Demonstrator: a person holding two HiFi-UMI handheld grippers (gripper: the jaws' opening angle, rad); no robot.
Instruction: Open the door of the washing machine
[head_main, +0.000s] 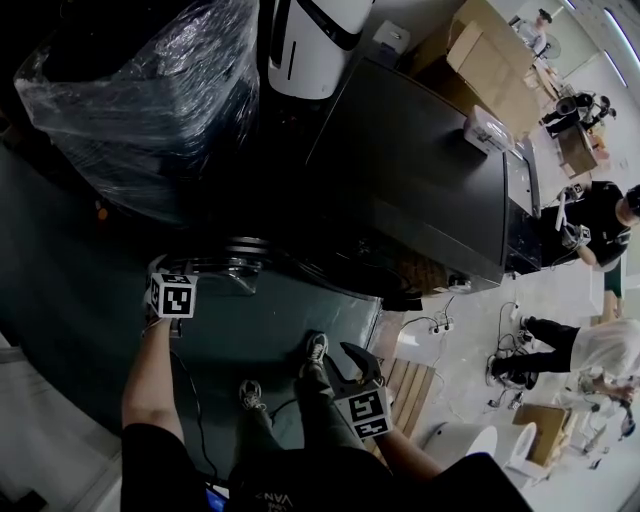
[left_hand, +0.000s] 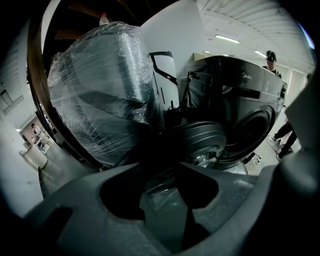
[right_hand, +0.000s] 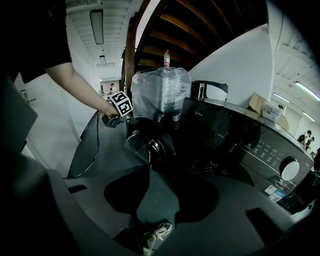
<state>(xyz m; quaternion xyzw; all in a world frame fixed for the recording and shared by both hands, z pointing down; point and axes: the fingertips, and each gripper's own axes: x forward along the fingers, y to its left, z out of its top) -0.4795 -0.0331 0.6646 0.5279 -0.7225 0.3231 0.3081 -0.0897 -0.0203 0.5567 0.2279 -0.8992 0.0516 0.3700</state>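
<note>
The dark front-loading washing machine (head_main: 420, 190) stands in the middle of the head view. Its round door (head_main: 238, 262) is swung out toward me. My left gripper (head_main: 195, 268) is at the door's outer edge. Its jaws are apart in the left gripper view (left_hand: 167, 175), where only floor and a glossy patch show between them. The door (left_hand: 202, 140) and the drum opening (left_hand: 252, 132) lie beyond its jaws. My right gripper (head_main: 345, 365) hangs lower right, away from the machine, open and empty (right_hand: 150, 172). The right gripper view shows the door (right_hand: 152, 142) with the left gripper (right_hand: 107, 121) beside it.
A large plastic-wrapped bulk (head_main: 140, 100) stands left of the machine, with a white appliance (head_main: 310, 40) behind. Cardboard boxes (head_main: 490, 60) and several people (head_main: 600, 220) are at the right. Cables and a power strip (head_main: 440, 325) lie by a wooden pallet (head_main: 410, 385). My shoe (head_main: 315, 350) is below.
</note>
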